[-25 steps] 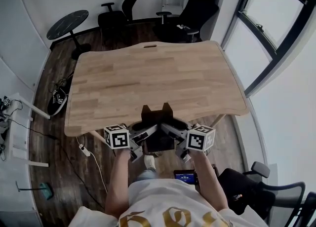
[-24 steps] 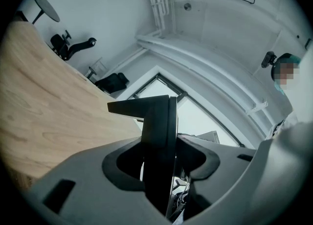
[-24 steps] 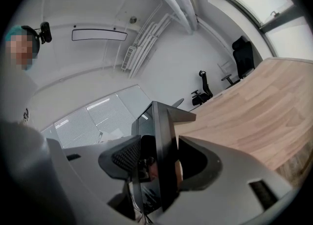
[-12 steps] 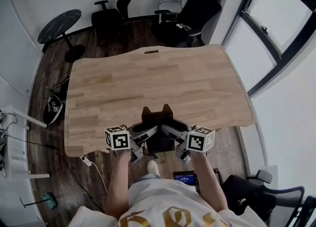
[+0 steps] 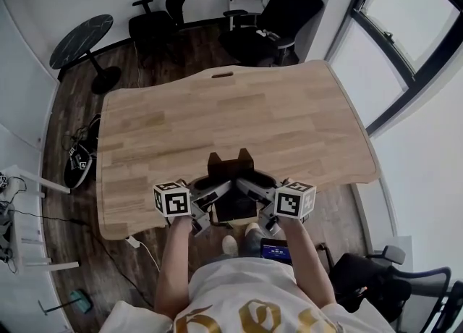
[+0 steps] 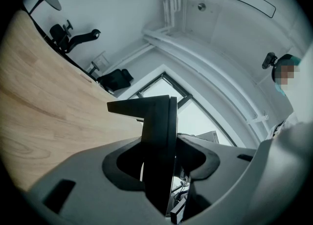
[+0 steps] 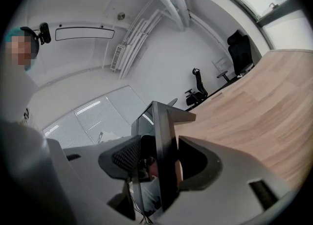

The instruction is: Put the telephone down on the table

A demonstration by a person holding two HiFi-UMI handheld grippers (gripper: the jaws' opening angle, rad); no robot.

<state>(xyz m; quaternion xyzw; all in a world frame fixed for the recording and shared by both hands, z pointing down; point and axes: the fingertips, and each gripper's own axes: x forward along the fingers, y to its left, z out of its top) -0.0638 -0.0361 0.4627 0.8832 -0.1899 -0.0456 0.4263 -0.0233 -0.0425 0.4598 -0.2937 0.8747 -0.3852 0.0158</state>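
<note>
The left gripper (image 5: 211, 201) and right gripper (image 5: 253, 200) each pinch one side of the black telephone (image 5: 233, 176), which a person holds upright over the near edge of the wooden table (image 5: 217, 111).

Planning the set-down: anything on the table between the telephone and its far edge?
Nothing. In the head view the table is bare wood from the telephone to the far edge.
</note>
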